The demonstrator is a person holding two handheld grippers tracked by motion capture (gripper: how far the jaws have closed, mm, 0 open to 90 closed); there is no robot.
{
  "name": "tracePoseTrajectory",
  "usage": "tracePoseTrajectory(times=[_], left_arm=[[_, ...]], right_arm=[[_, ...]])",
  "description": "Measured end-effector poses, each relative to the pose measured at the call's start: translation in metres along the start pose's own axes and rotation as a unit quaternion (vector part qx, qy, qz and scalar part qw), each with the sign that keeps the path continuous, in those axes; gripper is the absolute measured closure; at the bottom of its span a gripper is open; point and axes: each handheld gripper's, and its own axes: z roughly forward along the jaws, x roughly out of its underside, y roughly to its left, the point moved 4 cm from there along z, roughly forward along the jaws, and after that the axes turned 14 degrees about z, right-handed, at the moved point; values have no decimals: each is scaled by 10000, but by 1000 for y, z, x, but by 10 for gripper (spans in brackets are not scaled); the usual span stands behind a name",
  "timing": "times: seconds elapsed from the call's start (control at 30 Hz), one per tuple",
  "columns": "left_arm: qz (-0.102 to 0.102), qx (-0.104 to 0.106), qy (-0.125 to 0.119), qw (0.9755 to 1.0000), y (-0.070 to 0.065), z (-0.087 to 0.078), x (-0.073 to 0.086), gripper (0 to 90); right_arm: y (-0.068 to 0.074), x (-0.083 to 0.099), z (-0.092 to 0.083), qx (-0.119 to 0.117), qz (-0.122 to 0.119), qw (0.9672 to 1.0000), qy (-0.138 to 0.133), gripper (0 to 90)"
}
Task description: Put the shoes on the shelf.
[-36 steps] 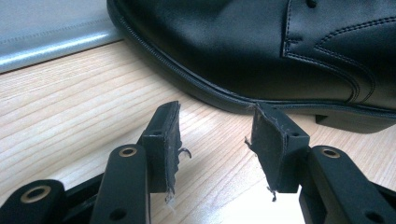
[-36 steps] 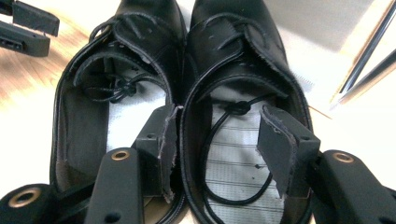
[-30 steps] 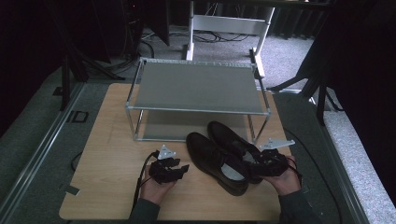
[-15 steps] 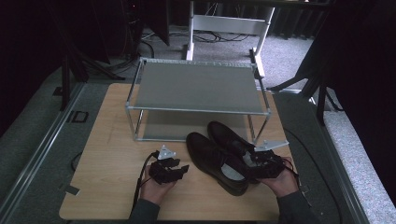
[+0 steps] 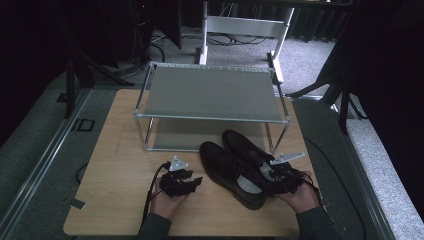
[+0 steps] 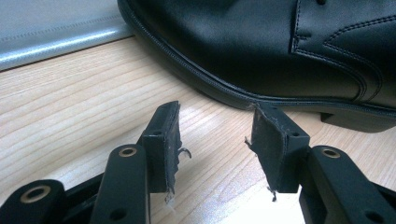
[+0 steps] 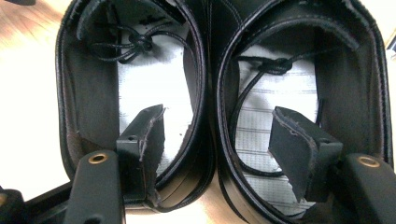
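No readable text, label, brand, number or sign anywhere; a dark mark on the insole of the left-hand shoe (image 7: 154, 79), upper left, too blurred to read.

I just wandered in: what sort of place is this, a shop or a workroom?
Probably a lab or test room, not a shop: a lone metal shoe rack and one pair of black shoes on a plain wooden table, with cables on grey carpet behind.

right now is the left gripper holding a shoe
No, the left gripper has its jaws open over bare wooden table, with the black shoe lying just beyond the tips.
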Motion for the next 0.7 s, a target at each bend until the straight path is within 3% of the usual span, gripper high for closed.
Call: tracePoseTrajectory(times=[0.1, 0.33, 0.47, 0.57, 0.7], left_arm=[[-11, 2, -3, 10000, 0, 1, 0, 525], [-8, 11, -9, 10000, 0, 1, 0, 525], [-12, 15, -4, 10000, -1, 2, 0, 524], [-5, 15, -16, 10000, -1, 1, 0, 525], [-24, -9, -26, 10000, 0, -1, 1, 525]], right_arm=[[0, 0, 1, 11, 55, 10000, 48, 353], [-4, 1, 7, -155, 473, 9984, 268, 353], [-3, 1, 11, -94, 443, 9983, 380, 403], [-2, 2, 15, 240, 350, 9981, 447, 446], [-1, 2, 14, 282, 312, 9982, 426, 501]])
